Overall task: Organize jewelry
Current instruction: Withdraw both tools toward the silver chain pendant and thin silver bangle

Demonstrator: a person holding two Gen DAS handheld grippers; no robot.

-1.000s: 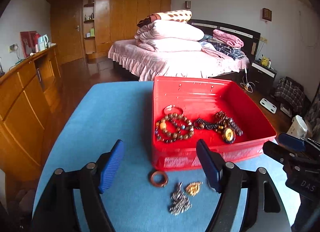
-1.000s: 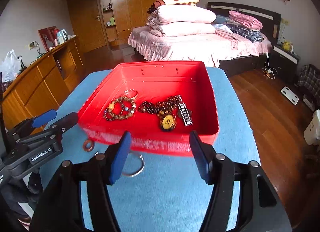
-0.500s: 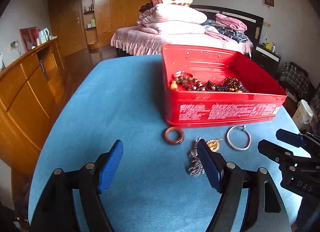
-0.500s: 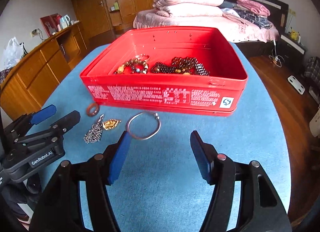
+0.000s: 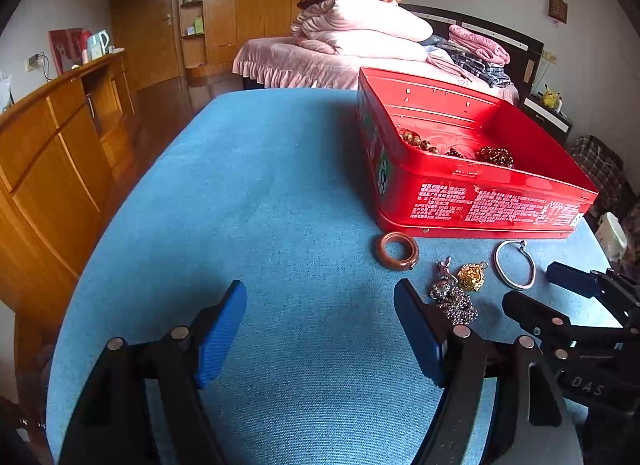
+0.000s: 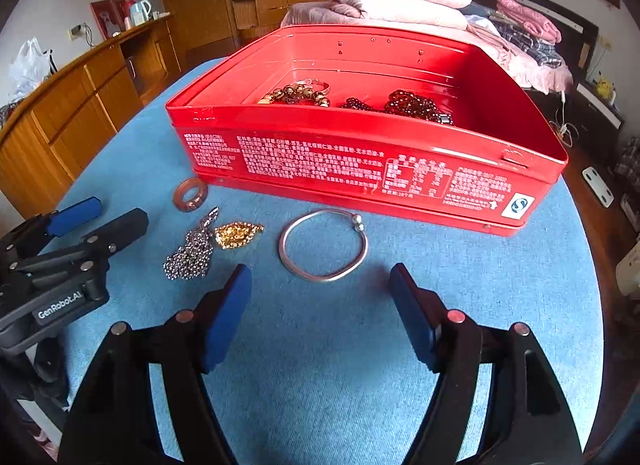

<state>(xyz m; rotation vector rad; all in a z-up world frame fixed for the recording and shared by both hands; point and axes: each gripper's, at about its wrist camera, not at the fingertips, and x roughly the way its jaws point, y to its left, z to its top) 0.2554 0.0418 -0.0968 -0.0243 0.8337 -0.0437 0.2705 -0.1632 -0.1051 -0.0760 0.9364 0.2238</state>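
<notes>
A red tin box (image 6: 360,169) (image 5: 480,201) stands on the blue table and holds several bead bracelets (image 6: 298,93). In front of it lie a silver bangle (image 6: 324,245) (image 5: 515,265), a gold pendant (image 6: 236,233) (image 5: 471,276), a silver chain (image 6: 191,253) (image 5: 454,301) and a brown ring (image 6: 190,193) (image 5: 397,252). My right gripper (image 6: 320,309) is open and empty, just short of the bangle. My left gripper (image 5: 320,325) is open and empty, left of the chain; it also shows in the right wrist view (image 6: 96,213).
The blue cloth-covered table (image 5: 260,193) ends at a rounded edge. A wooden sideboard (image 5: 52,137) runs along the left. A bed with stacked pink bedding (image 5: 360,45) stands behind the table. Wooden floor (image 6: 592,201) lies to the right.
Both grippers have dropped lower and drawn nearer the table. The right one has closed in on the bangle; the left view has swung left, so the box sits further right.
</notes>
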